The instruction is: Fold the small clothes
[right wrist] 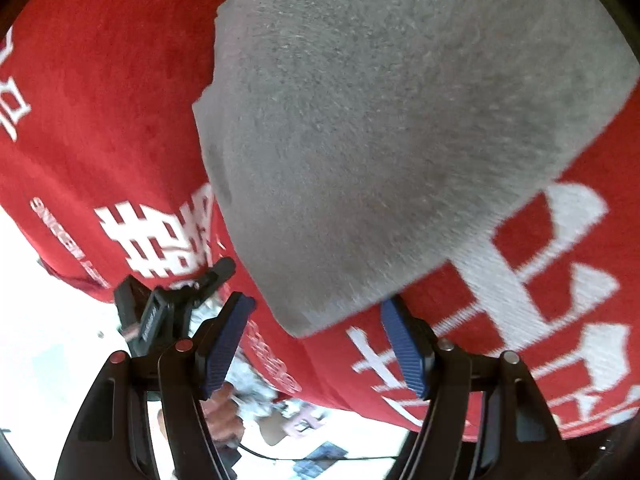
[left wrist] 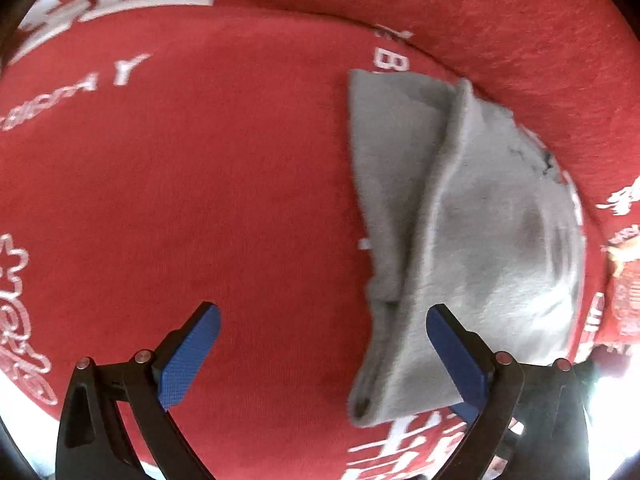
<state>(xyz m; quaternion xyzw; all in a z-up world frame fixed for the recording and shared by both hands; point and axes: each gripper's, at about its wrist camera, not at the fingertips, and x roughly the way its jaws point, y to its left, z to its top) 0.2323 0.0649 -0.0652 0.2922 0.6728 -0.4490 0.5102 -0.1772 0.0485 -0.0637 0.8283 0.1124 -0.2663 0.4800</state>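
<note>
A small grey fleecy garment lies folded with a raised crease on a red cloth printed with white letters. My left gripper is open, its blue pads spread wide; the right pad sits over the garment's near corner. In the right wrist view the same grey garment fills the upper frame, very close. My right gripper is open, its near corner just between the blue fingertips, not clamped.
The red cloth covers the table and ends at a near edge in the right wrist view. Below that edge I see the other gripper's black body, a hand and a bright floor.
</note>
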